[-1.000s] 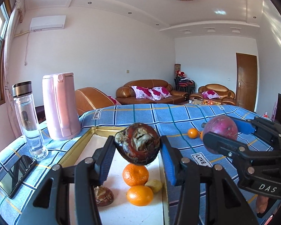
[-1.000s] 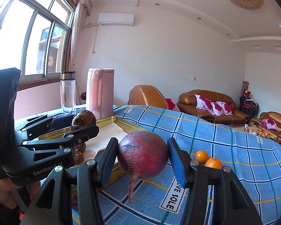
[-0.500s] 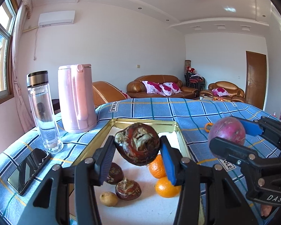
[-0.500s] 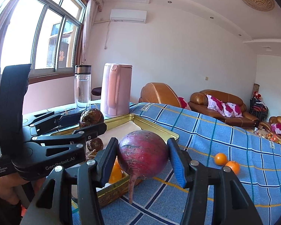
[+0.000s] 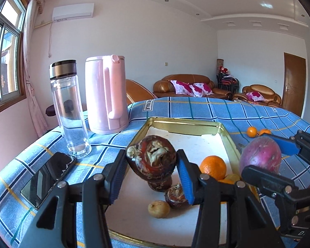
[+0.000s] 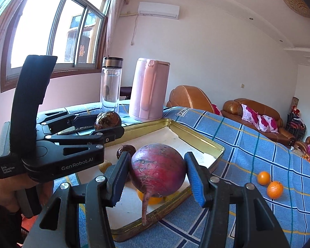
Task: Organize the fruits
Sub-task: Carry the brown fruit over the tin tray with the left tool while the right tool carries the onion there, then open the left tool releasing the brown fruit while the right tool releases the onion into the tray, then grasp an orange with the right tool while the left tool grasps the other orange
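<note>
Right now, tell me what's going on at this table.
A person is sorting fruit into a gold-rimmed tray with a hand-held tool in each hand. The left tool grips a dark brown, husky fruit above the tray; the right tool grips a reddish-purple root with a tail over the tray's near edge. Oranges, a small yellow fruit and more brown fruit already lie in the tray. Two small oranges remain on the blue checked cloth.

The left gripper bears "GenRobot.AI" in pale letters on its black side, with "Data Acquisition System" in small print on its body. White patches on the blue checked tablecloth read "LOVE SOLE" only in part.
</note>
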